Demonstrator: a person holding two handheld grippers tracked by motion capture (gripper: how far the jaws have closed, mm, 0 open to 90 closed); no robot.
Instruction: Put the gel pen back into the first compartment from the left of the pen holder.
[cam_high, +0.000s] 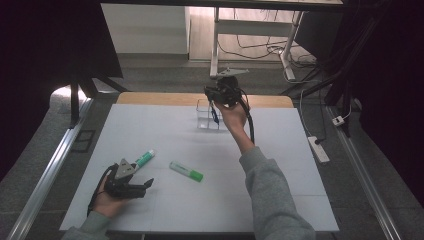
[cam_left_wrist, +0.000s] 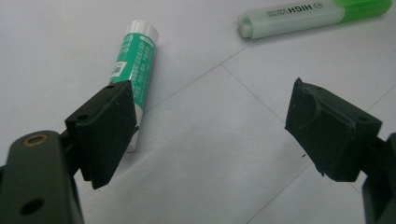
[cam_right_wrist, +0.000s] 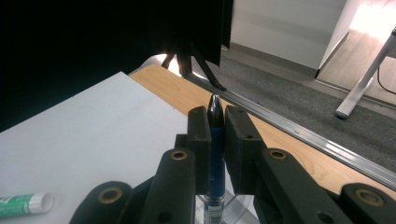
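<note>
Item 1. Right gripper (cam_right_wrist: 215, 140): jaws drawn narrow, pads clamped on either side of a blue pen (cam_right_wrist: 215, 144). In the right gripper view the dark tapered end of the pen stands just proud of the jaw tips and the barrel runs back down between them, so its long axis lies along the jaws. In the high view the pen (cam_high: 214, 114) hangs near upright from the right gripper (cam_high: 216, 98), lower end down inside the clear container (cam_high: 204, 121) at the far edge of the white mat (cam_high: 210, 200).

Item 2. Step in hand, as judged: the pen is at the container, either being set in or lifted out; which of the two cannot be told. Setting it in would call for a straight descent and a release with the barrel clear of the walls.

Item 3. Left gripper (cam_left_wrist: 210, 130): jaws wide apart, nothing between them, resting low on the mat at the near left.

Item 4. Glue stick (cam_left_wrist: 133, 65): green and white, lying flat just beyond the left jaw.

Item 5. Green highlighter (cam_left_wrist: 308, 16): lying flat, farther off, well apart from the container.
</note>
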